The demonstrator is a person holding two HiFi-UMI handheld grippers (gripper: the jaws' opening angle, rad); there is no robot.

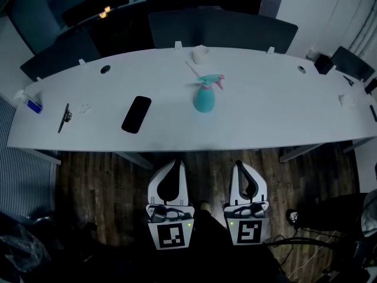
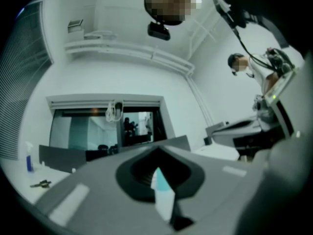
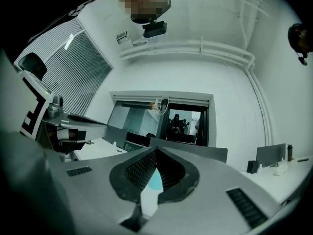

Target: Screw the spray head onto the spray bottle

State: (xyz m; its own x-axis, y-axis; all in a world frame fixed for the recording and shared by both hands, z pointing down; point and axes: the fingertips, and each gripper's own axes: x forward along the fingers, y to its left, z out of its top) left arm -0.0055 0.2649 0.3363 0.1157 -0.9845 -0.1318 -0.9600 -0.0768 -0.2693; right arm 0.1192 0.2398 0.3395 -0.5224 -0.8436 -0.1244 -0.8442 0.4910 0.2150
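A teal spray bottle [image 1: 203, 99] stands upright near the middle of the white table [image 1: 265, 117]. A teal and pink spray head [image 1: 211, 81] sits on top of it; how tightly it sits I cannot tell. A thin white tube [image 1: 192, 69] slants away from it toward the back. My left gripper [image 1: 176, 163] and right gripper [image 1: 238, 164] are held low over the wooden floor, short of the table's front edge, both shut and holding nothing. In the left gripper view a teal sliver of the bottle [image 2: 162, 182] shows past the shut jaws; the right gripper view shows the same bottle [image 3: 154, 181].
A black phone [image 1: 136, 114] lies left of the bottle. A white cup [image 1: 200, 54] stands at the back edge. A dark tool [image 1: 63, 117] and a small blue-capped bottle [image 1: 33, 104] lie at the far left. Dark chairs [image 1: 221, 31] stand behind the table.
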